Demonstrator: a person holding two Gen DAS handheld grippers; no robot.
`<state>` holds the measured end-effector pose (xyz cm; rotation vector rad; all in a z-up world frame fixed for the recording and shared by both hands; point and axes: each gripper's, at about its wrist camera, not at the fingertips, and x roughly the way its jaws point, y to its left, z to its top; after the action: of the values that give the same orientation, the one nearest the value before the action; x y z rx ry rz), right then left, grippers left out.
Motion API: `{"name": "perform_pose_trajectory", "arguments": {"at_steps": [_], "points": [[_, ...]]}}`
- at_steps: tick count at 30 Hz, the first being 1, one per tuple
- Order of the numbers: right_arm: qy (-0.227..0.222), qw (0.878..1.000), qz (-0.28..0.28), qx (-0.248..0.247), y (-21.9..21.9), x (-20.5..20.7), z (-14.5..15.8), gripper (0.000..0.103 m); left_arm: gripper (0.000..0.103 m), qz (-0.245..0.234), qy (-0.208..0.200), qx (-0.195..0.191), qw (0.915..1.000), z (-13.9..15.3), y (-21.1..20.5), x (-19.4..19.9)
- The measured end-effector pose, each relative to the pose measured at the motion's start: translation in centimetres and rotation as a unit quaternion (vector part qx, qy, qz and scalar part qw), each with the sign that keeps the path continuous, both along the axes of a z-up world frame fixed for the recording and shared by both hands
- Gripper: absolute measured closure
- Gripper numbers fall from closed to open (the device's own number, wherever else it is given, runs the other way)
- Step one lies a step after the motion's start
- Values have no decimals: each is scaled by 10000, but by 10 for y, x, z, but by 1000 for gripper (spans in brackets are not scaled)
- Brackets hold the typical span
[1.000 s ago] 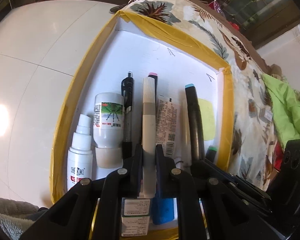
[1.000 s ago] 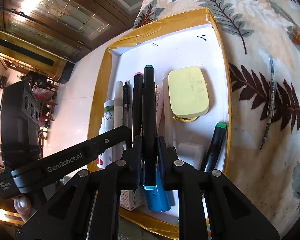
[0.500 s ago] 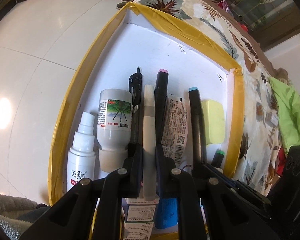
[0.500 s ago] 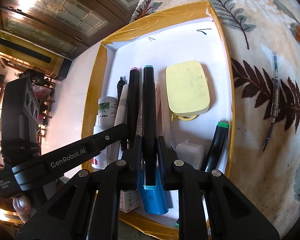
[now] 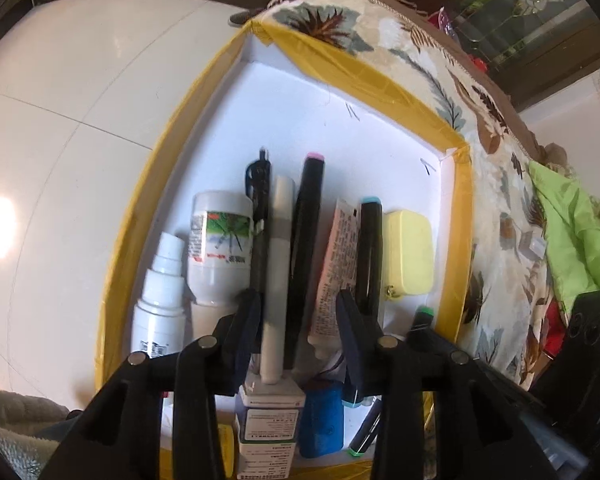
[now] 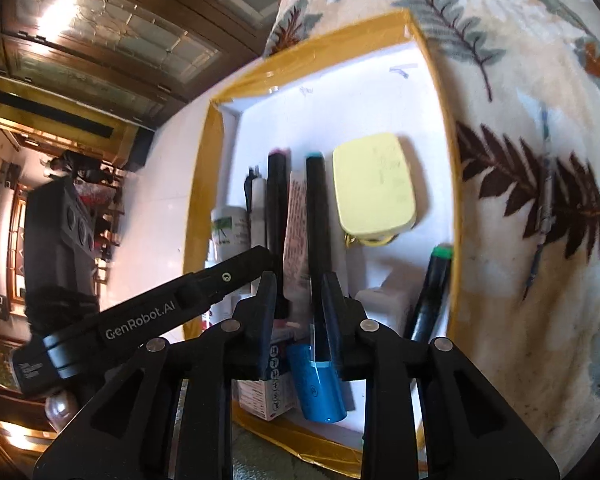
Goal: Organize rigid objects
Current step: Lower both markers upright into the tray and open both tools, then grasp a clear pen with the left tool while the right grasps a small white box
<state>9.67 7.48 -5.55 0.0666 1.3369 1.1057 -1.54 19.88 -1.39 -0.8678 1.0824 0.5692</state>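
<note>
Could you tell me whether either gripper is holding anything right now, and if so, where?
Nothing: the left gripper and right gripper are both open.

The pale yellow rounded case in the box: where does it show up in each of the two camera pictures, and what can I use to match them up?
Left wrist view: the yellow case lies right of centre, by the box's right wall, just right of the teal-capped black marker.
Right wrist view: the yellow case sits above centre, again just right of the teal-capped black marker.
Shared landmark: the yellow-taped box rim to the right of the case.
</note>
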Motion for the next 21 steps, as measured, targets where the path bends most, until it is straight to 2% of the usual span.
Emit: {"name": "perform_pose_trajectory", "arguments": {"at_steps": [2,4,8,10,12,15,21], "points": [[-36,9999,-100,130,-9,7,9,80,64,2,-70,16,10000,4,0,-1],[-269,9990,-260,259,-27,21,29,80,64,18,-238,41,9997,12,-1,-3],[-660,9941,-795,325,-71,57,54,80,64,-173,-742,228,9968,33,-13,-2],[-647,9907,-1168,256,-93,74,55,80,64,-426,-975,342,9937,44,-25,3],[-378,9854,-1621,367,-116,92,53,80,64,-683,-1093,459,9906,49,-39,7],[-102,9705,-2320,654,-150,110,57,80,64,-1078,-1191,636,9850,55,-60,15],[356,9325,-3301,1422,-215,137,67,79,63,-1748,-734,890,9778,44,-101,49]]}}
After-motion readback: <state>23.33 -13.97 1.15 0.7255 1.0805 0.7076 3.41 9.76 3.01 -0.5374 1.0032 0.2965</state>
